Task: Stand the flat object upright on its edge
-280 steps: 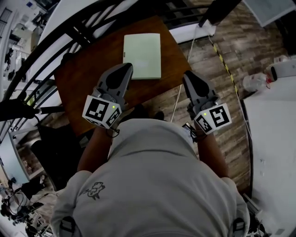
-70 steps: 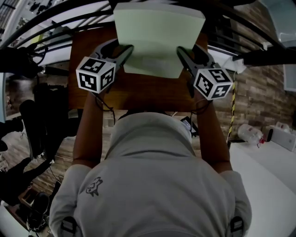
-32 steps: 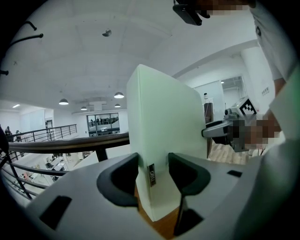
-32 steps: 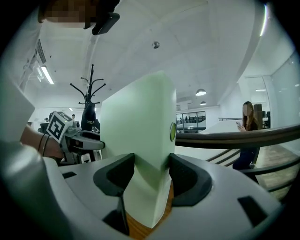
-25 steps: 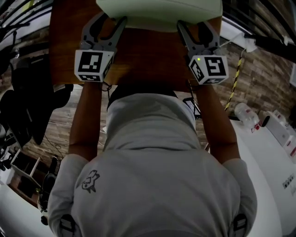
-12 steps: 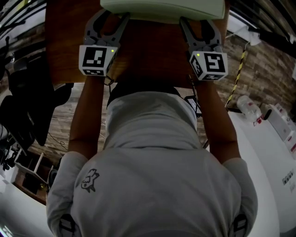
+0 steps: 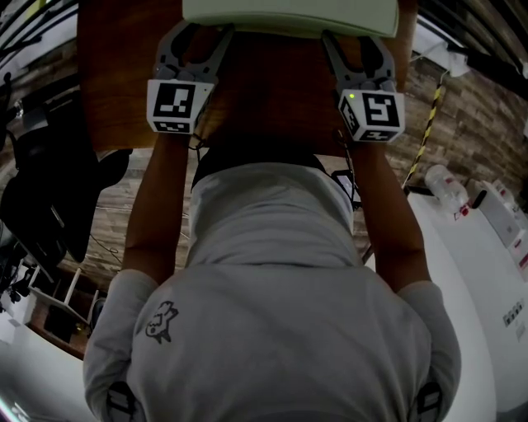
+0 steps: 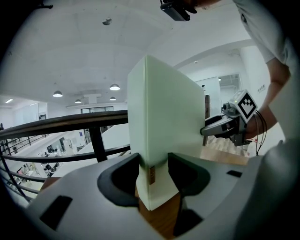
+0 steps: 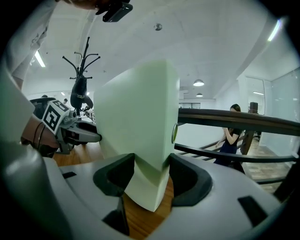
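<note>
Jaws of my left gripper (image 8: 153,165) and my right gripper (image 9: 151,165) each clamp one side edge of the pale green board (image 7: 289,15), held upright over the wooden table (image 7: 272,99); a dark railing (image 9: 234,119) runs beyond.

- Pale green flat slab (image 7: 289,15): the head view's top edge cuts it off, leaving only its near rim.
- Left gripper (image 7: 196,39) and right gripper (image 7: 356,41): in that view their jaw tips vanish under the slab's rim.
- Brown wooden table (image 7: 272,91): its near edge is covered by the person's grey shirt (image 7: 272,288).
- In both gripper views, whether the slab's bottom corner touches the table cannot be told.
- Distant person (image 9: 230,136) by a dark railing (image 9: 243,122): too small for detail.
</note>
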Motion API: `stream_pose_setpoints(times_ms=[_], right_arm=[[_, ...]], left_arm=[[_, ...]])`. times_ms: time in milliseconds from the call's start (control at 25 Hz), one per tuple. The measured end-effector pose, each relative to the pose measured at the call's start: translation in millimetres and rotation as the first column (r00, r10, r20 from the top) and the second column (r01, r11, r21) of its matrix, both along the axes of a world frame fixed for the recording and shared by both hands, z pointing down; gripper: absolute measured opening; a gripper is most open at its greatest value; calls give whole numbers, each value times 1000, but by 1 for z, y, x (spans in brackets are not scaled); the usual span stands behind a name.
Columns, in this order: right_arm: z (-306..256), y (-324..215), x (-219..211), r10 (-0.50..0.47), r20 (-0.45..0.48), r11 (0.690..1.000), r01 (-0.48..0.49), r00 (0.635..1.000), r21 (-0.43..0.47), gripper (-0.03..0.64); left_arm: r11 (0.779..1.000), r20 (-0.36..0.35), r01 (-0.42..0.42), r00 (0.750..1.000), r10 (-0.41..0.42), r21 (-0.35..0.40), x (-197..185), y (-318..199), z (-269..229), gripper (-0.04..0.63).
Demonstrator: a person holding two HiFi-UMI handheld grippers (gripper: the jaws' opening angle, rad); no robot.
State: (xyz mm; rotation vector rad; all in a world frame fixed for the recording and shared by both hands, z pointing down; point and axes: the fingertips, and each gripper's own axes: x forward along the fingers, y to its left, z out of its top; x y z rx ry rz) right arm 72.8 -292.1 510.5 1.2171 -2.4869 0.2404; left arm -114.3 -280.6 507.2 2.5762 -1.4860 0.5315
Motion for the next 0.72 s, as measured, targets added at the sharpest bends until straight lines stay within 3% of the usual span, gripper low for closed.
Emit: stream_pose_setpoints(times_ms=[720], right_arm=[[19,1,-3,6,-44,1000,-7,999,-25,232]], left_arm=[[999,18,-24,1000,24,-23,-4,-4,23,224]])
